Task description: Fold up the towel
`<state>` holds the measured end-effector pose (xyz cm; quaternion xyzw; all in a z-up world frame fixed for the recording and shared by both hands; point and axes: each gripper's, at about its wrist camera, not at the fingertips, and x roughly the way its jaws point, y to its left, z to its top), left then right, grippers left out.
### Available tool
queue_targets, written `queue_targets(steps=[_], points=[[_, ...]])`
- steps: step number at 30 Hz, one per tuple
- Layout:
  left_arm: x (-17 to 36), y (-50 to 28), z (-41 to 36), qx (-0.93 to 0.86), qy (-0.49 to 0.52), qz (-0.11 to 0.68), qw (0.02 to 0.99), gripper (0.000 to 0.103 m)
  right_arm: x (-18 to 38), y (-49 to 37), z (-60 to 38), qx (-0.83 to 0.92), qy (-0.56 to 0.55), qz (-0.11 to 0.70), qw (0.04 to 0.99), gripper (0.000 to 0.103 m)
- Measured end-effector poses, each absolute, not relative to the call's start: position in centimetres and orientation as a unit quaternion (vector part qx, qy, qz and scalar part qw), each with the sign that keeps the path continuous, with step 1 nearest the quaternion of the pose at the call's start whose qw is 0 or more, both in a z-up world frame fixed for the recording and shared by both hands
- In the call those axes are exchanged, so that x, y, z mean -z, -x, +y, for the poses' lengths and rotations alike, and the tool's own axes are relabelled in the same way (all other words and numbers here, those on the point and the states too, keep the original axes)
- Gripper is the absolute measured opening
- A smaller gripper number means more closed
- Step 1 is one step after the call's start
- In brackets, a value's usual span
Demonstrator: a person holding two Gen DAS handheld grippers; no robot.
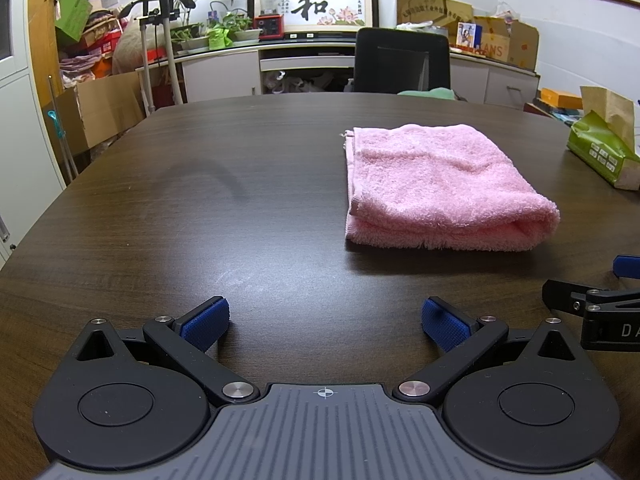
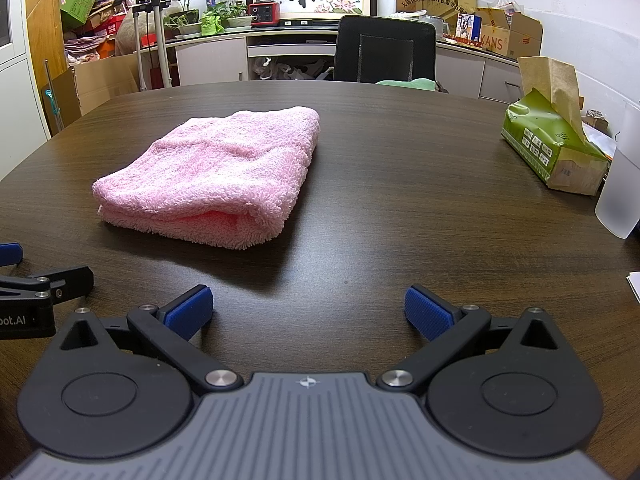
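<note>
A: Scanning from the left, we see the left gripper (image 1: pixel 325 322) low over bare desk (image 1: pixel 200 208), its jaws spread wide with nothing between them.

B: And the pink towel (image 1: pixel 440 184) sits ahead and to the right of it, flat on the desk, already doubled into a thick rectangle. We judge the folding is done or nearly so.

A: Moving across, the right wrist view puts the towel (image 2: pixel 224 172) ahead and to the left, so it lies between our two tools, out in front. The right gripper (image 2: pixel 308 312) hangs just above the wood, jaws also parted wide and empty.

B: Neither tool touches the cloth. Further right, we have a green tissue box (image 2: pixel 556 152) and a frosted cup (image 2: pixel 622 184) near the desk's edge.

A: So what could go wrong from here?

B: If we go in for one more fold, the risk is pinching only the top layer at the near edge. That plush pile is thick, and the layers could peel apart and undo the stack.

A: We'd add dragging. One side pulled harder than the other would skew the rectangle.

B: And a wide swing on the right could knock that cup.
</note>
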<state>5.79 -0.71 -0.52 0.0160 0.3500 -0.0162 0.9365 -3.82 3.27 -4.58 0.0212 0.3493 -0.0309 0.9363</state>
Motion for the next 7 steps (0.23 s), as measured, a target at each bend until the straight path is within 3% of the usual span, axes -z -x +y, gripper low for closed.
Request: queue_targets(steps=[7], points=[[0.52,-5.79,-0.64,0.012,-0.015,0.35,0.937,0.103,4.58,3.83,3.24,0.031,-0.021,0.349,0.936,0.103]])
